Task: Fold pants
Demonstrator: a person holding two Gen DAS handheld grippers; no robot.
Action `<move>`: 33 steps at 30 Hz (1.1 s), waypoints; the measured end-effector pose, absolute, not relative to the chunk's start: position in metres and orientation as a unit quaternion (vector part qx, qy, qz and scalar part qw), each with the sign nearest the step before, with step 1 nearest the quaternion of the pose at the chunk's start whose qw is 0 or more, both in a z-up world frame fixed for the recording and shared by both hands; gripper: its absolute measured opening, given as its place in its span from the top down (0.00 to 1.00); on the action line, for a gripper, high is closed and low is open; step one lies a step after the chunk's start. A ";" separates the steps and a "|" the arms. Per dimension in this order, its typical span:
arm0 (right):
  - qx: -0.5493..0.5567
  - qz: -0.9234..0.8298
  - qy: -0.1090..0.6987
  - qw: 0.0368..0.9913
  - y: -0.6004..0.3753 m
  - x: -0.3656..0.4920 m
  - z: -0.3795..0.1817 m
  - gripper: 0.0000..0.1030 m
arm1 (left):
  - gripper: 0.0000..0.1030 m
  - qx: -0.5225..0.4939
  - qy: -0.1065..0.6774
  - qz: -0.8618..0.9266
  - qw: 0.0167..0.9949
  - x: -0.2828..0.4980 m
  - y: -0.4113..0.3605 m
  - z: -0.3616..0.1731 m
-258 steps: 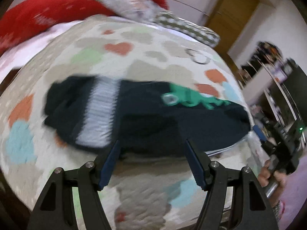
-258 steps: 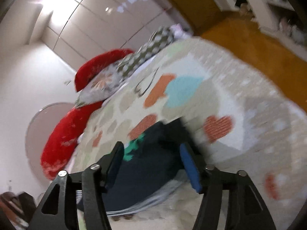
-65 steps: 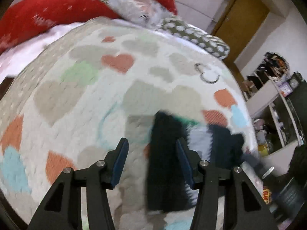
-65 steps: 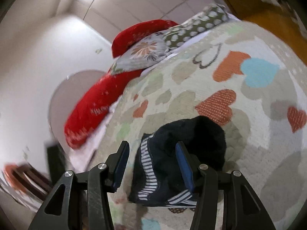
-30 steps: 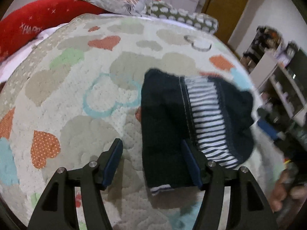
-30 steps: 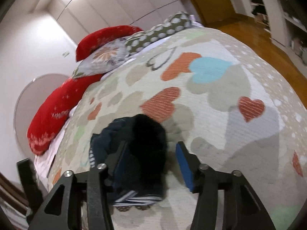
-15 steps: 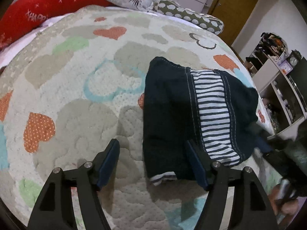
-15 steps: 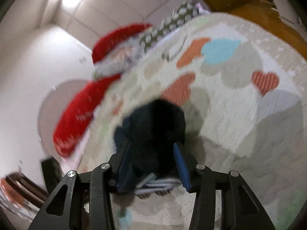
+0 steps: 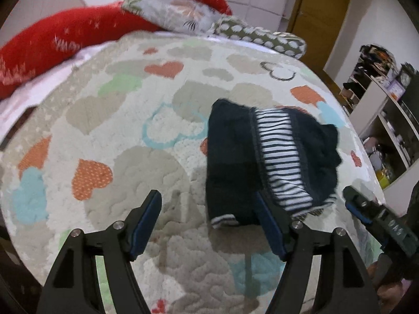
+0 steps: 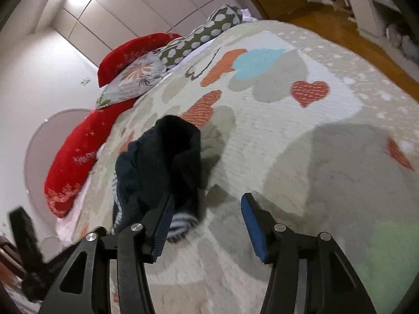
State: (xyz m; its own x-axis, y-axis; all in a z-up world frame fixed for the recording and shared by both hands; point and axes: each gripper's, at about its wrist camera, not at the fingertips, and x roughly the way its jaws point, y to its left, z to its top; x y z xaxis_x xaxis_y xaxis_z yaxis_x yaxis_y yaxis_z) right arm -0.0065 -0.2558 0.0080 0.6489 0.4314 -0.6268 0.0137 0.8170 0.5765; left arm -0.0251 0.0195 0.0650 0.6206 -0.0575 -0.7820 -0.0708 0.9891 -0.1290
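Observation:
The dark navy pants point(image 9: 235, 162) lie folded into a compact bundle on the heart-patterned bedspread point(image 9: 104, 120), with a black-and-white striped waistband point(image 9: 282, 162) showing on top. My left gripper point(image 9: 209, 214) is open and empty, just in front of the bundle's near edge. In the right wrist view the bundle point(image 10: 167, 162) lies left of centre. My right gripper point(image 10: 207, 214) is open and empty, its left finger beside the bundle's near end. The right gripper also shows in the left wrist view point(image 9: 366, 214).
Red pillows point(image 9: 65, 41), a floral pillow point(image 9: 178, 13) and a dotted pillow point(image 9: 262, 39) lie at the bed's head. A wooden door point(image 9: 322, 7) and shelves point(image 9: 387, 120) stand to the right. The bed's edge drops to a wooden floor point(image 10: 340, 26).
Both grippers have pulled back a little from the folded bundle. The right gripper has opened wider and let go of the pants' end. The bundle lies still.

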 end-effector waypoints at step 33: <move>0.079 0.050 0.435 0.896 -0.196 -0.047 0.004 0.14 | 0.20 -0.063 0.392 0.016 0.918 -0.071 0.034 0.109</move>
State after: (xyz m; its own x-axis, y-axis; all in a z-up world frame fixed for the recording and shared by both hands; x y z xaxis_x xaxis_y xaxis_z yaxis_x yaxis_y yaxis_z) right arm -0.0470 -0.1960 0.0043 0.6167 0.1578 -0.7712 -0.0198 0.9825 0.1852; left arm -0.0709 0.0340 0.1091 0.6919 -0.0207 -0.7217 -0.0788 0.9915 -0.1039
